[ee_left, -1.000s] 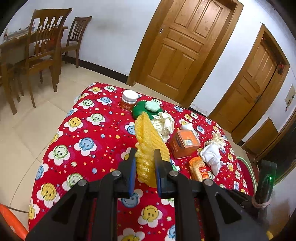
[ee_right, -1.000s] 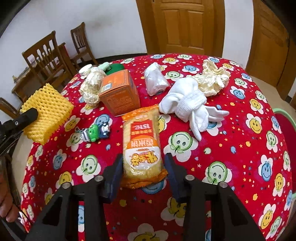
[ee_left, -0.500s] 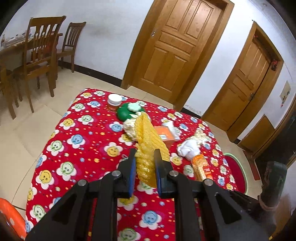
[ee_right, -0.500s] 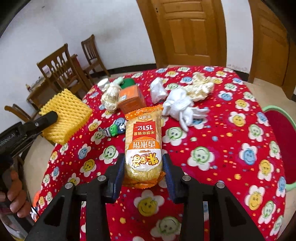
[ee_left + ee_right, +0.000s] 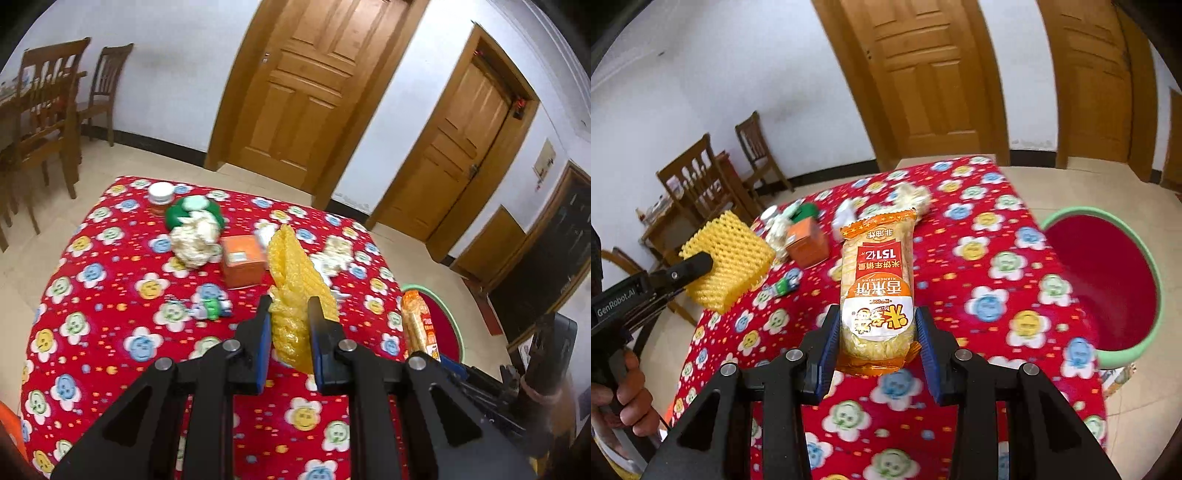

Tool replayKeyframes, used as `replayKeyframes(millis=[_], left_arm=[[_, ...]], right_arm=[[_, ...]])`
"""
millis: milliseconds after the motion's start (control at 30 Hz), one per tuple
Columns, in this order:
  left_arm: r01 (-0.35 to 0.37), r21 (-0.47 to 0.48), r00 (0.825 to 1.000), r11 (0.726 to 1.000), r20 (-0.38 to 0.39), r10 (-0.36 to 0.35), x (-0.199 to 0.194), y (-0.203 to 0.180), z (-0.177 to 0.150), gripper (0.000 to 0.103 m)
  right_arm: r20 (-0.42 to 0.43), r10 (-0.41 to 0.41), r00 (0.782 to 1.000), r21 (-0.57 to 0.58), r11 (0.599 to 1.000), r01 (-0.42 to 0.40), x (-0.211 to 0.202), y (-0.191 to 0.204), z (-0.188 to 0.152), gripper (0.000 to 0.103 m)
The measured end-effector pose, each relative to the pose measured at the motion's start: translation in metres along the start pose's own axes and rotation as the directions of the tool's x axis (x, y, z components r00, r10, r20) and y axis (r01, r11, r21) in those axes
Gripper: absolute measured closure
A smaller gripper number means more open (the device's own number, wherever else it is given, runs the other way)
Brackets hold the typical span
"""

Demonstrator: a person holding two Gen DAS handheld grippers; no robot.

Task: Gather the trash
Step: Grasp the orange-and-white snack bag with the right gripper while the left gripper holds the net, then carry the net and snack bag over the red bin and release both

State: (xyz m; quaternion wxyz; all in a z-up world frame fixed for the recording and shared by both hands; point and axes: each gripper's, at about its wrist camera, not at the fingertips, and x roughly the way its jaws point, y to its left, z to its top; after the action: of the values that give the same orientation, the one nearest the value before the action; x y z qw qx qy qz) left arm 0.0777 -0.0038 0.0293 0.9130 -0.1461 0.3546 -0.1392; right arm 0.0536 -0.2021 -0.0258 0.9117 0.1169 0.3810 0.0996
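Note:
My left gripper (image 5: 287, 314) is shut on a yellow foam net (image 5: 295, 284) and holds it above the red table (image 5: 103, 302). It also shows in the right wrist view (image 5: 727, 258). My right gripper (image 5: 877, 325) is shut on an orange snack packet (image 5: 877, 284), lifted above the table (image 5: 990, 266). The packet shows in the left wrist view (image 5: 419, 321) at the right. A red basin with a green rim (image 5: 1108, 280) stands on the floor to the right of the table.
On the table lie an orange box (image 5: 243, 264), crumpled tissue (image 5: 194, 240), a green lid (image 5: 192, 212), a white-capped jar (image 5: 160, 195), a small green toy (image 5: 208, 308) and white wads (image 5: 336, 254). Wooden chairs (image 5: 48, 122) stand at the left, doors behind.
Both grippers have risen and swung right with their loads. The basin now shows large in the right wrist view.

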Motion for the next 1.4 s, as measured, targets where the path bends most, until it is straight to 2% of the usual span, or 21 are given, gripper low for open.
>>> replayKeyframes(millis=[367,800,1133,1400], left_arm=[[0.079,0.110,0.994,0.991,-0.083,-0.070,0.039,-0.073,0.000,0.085],[0.160,0.230,0.975,0.960,-0.187,-0.118,0.097,-0.150,-0.010,0.085],[0.199,0.290,0.960,0.936,-0.249,-0.127,0.137,-0.189,-0.023,0.085],[0.206,0.307,0.955,0.929,-0.269,-0.122,0.174,-0.208,-0.027,0.085]], right_arm=[[0.056,-0.060,0.997,0.111,0.992,0.053,-0.028,-0.069,0.001,0.062],[0.063,-0.145,0.987,0.264,0.957,0.124,-0.041,-0.147,-0.007,0.062],[0.048,-0.170,0.984,0.330,0.933,0.145,-0.039,-0.178,-0.015,0.062],[0.037,-0.190,0.981,0.356,0.920,0.165,-0.037,-0.198,-0.016,0.062]])
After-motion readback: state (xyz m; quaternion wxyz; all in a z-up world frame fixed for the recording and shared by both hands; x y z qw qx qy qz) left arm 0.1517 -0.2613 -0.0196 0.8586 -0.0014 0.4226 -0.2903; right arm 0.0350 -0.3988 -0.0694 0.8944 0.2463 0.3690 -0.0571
